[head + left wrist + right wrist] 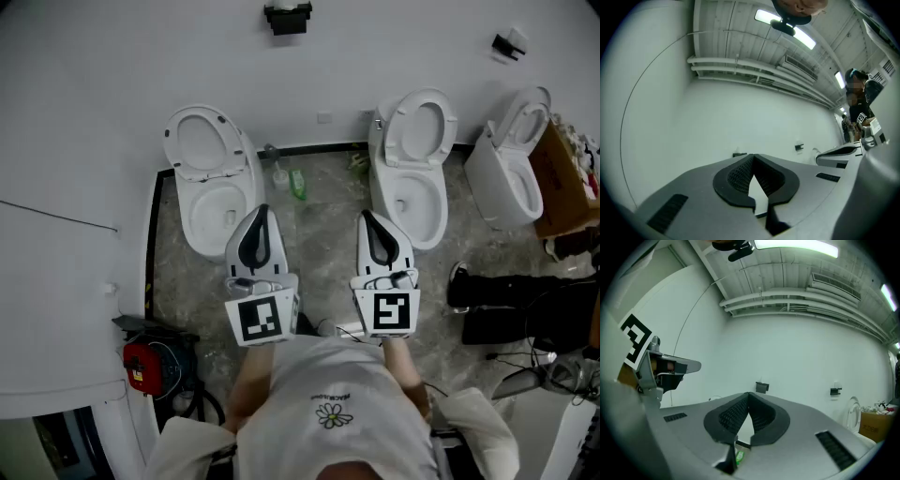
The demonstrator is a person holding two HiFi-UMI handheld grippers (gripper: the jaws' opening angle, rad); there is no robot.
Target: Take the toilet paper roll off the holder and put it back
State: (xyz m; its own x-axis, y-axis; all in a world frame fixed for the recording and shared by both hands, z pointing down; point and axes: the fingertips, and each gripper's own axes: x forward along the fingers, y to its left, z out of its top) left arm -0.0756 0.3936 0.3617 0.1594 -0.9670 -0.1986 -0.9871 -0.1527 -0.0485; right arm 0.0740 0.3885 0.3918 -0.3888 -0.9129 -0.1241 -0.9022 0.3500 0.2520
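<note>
Toilet paper holder on wall; toilets, bottles below it.

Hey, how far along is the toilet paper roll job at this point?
Done: nothing visible yet. In hand: nothing. The left gripper and right gripper are both shut and empty, held out above the floor. Left: everything. The black wall holder is well ahead of both grippers and too small to show whether a roll sits on it. Reaching it, lifting the roll off and putting it back all remain.
</note>
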